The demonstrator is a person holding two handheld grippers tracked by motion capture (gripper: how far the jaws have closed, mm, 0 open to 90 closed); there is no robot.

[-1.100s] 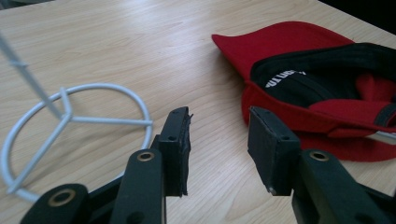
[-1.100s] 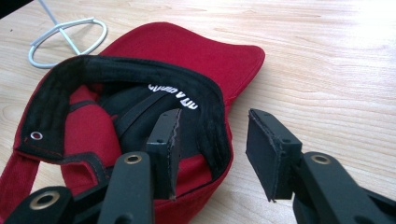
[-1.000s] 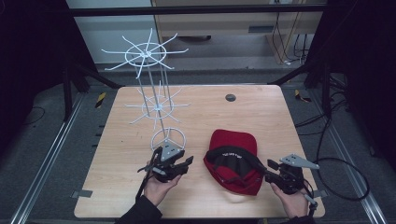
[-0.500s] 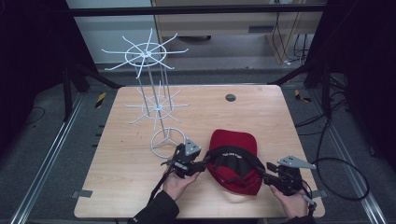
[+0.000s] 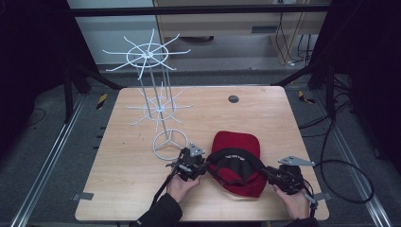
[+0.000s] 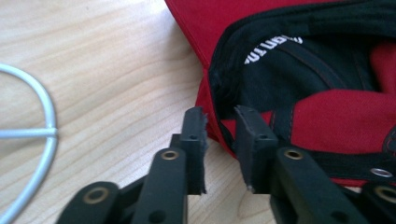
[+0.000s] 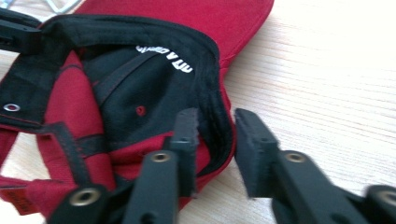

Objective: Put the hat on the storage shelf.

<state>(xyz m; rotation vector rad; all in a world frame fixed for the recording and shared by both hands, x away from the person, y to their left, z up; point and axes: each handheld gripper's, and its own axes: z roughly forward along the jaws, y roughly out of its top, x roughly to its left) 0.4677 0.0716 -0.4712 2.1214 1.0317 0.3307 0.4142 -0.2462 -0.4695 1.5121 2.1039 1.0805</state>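
Both grippers black w/ brass-ringed screw holes; left gripper (image 5: 204, 166) & right gripper (image 5: 269, 174) each carry grey 3-cornered plate, black cable trailing. Dark sleeve (image 5: 160, 213) on left arm.

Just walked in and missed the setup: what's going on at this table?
A person works a red cap that lies upside down on the table, a gripper in each hand. The left gripper is open with its jaws astride the cap's edge on one side. The right gripper is open too, with the sweatband rim between its jaws on the other side. Neither has closed on it yet. A white wire rack stands on the table beyond the cap, nothing hanging on it.
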